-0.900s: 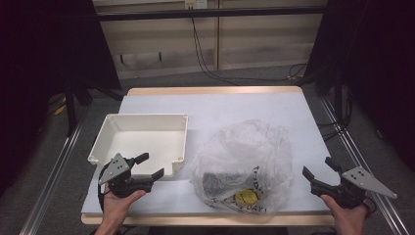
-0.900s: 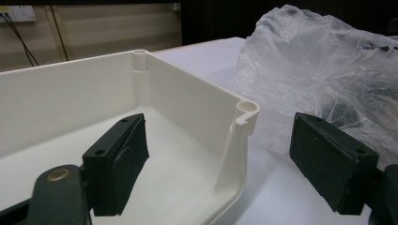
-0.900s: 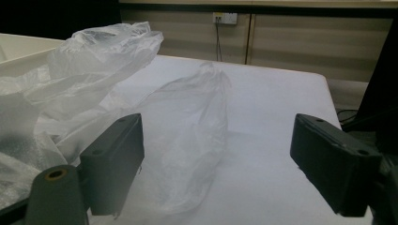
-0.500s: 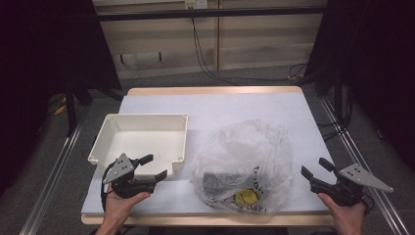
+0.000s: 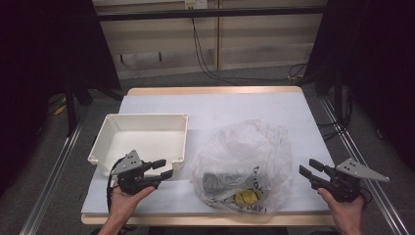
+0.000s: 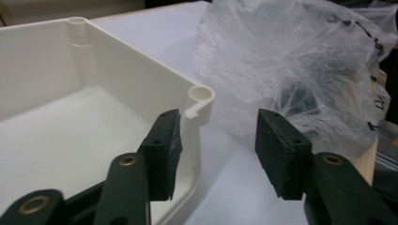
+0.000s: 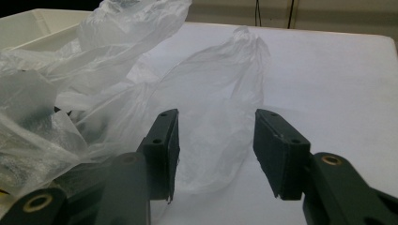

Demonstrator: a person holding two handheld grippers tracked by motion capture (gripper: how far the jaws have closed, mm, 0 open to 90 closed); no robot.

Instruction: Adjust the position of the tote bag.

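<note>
A crumpled clear plastic bag (image 5: 244,156) lies on the white table, with dark things and a yellow round label (image 5: 245,197) inside. Left of it stands an empty white tray (image 5: 139,125). My left gripper (image 5: 162,169) is open at the tray's near right corner (image 6: 201,93), one jaw over the tray floor, the other over the table toward the bag (image 6: 291,61). My right gripper (image 5: 307,167) is open just right of the bag, jaws pointing at a thin fold of the bag (image 7: 220,103). Neither holds anything.
The table (image 5: 244,105) is white with a wooden edge; its far half is bare. Metal rails (image 5: 357,156) run along both sides. Dark curtains and cables (image 5: 205,54) lie beyond the far edge.
Both grippers have crept inward toward the bag. The left one has shifted right along the tray's front corner; the right one has moved slightly left. The bag and tray have not moved.
</note>
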